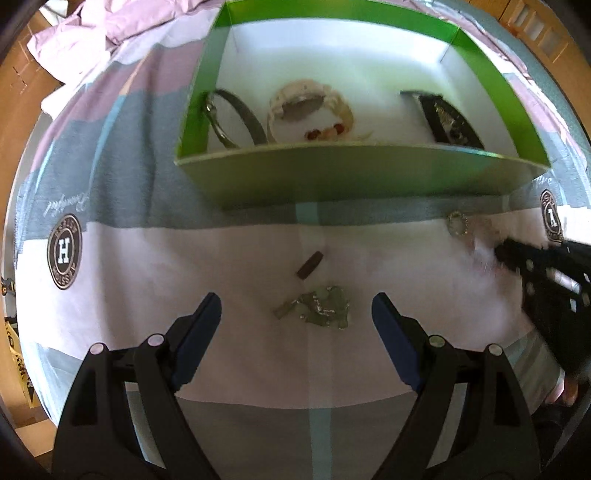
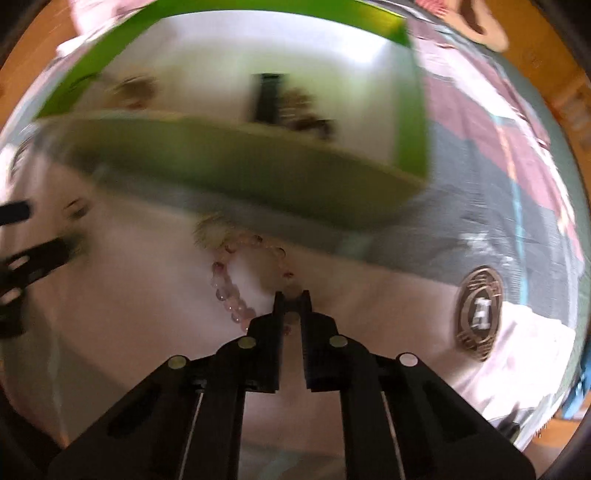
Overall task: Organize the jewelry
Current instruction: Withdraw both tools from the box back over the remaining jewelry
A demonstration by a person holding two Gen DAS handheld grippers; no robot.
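A green box (image 1: 332, 173) with a white inside holds a black band (image 1: 240, 110), a cream watch (image 1: 306, 103) and a dark piece (image 1: 447, 118). On the sheet in front of it lie a green stone bracelet (image 1: 321, 308) and a small brown piece (image 1: 309, 265). My left gripper (image 1: 295, 308) hangs open over the green bracelet, one finger on each side, apart from it. In the right wrist view my right gripper (image 2: 292, 297) is shut on a pink bead bracelet (image 2: 225, 288), with beads showing between the fingertips. A small gold ring (image 1: 458, 223) lies beside it.
The bed is covered by a sheet (image 1: 147, 258) in pink, grey and white with round logo patches (image 1: 64, 251). A crumpled pink duvet (image 1: 96, 33) lies at the back left. My right gripper (image 1: 517, 258) shows blurred at the right edge of the left wrist view.
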